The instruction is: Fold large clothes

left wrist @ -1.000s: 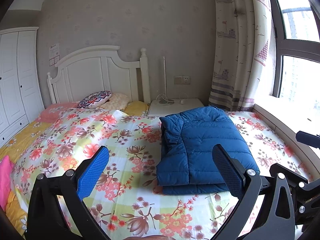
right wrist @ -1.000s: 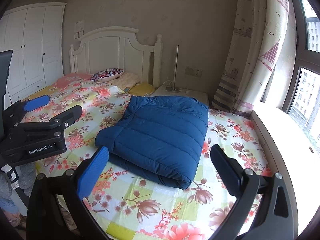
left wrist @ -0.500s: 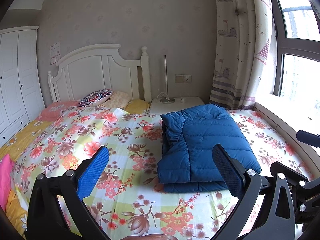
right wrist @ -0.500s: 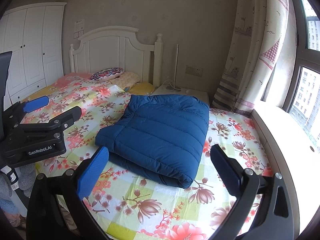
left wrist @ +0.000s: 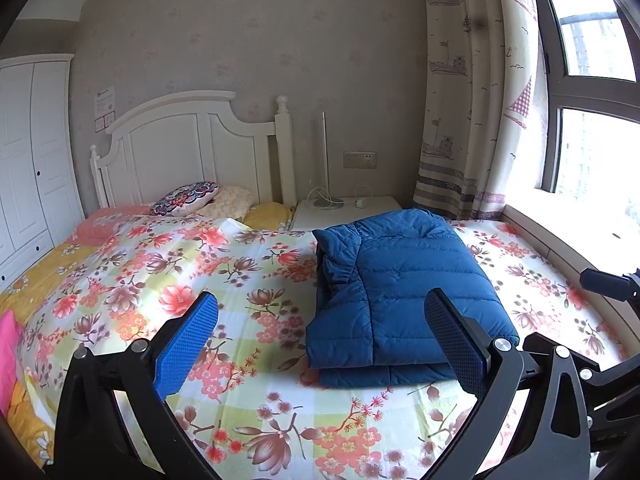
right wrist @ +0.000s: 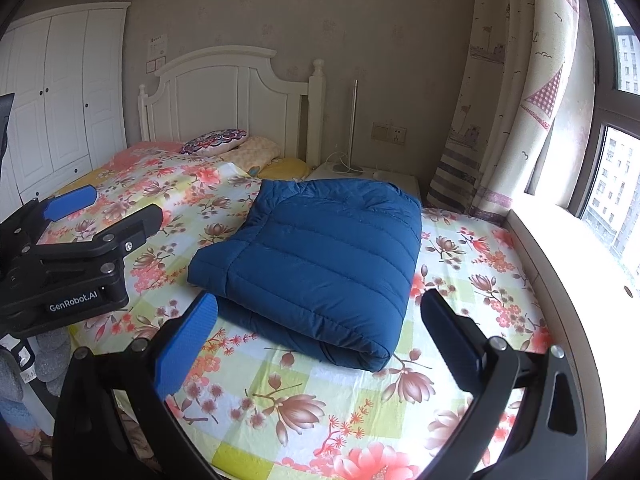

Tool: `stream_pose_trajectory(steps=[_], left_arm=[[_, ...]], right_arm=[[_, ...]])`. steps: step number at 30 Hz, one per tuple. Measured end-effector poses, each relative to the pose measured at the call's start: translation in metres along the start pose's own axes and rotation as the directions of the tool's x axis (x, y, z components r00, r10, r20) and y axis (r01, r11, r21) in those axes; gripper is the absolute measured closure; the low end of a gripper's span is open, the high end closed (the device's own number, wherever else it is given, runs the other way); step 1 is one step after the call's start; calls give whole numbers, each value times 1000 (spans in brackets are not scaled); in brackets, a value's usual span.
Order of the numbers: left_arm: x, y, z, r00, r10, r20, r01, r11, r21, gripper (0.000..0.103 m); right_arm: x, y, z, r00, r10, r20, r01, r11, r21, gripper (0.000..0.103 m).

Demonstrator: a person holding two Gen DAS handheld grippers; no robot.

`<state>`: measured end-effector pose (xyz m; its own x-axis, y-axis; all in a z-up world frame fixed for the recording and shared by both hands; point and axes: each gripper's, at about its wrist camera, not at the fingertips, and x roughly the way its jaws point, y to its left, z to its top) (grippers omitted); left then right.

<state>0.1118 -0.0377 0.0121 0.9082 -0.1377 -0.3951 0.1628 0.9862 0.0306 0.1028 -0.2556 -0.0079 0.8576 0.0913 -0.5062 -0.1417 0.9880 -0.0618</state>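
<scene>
Blue padded jacket [right wrist: 316, 256] lies folded on the bed [right wrist: 320, 404], just short of the nightstand [left wrist: 344, 210]. Both tools, left tool [left wrist: 320, 344] and right tool [right wrist: 320, 344], released, empty, short of the jacket. Risk: puffy layers may spring apart; a one-layer pinch would drag the fold undone.

"GenRobot.AI" is being shown in white letters on the black body of the left gripper [right wrist: 82, 216]; the wall notices are being left unreadable.
</scene>
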Motion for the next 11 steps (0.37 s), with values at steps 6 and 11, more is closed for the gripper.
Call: stream_pose_trajectory(steps=[6,11], left_arm=[[43,-1,-14,990,-53,-129,60,997,53,4],[117,83,-12,964,35,-264,-26,999,37,4]], right_arm=[[20,-19,-3,1000,-13,2,12,998,62,3],[35,-98,10,978,-207,-24,208,973,96,3]])
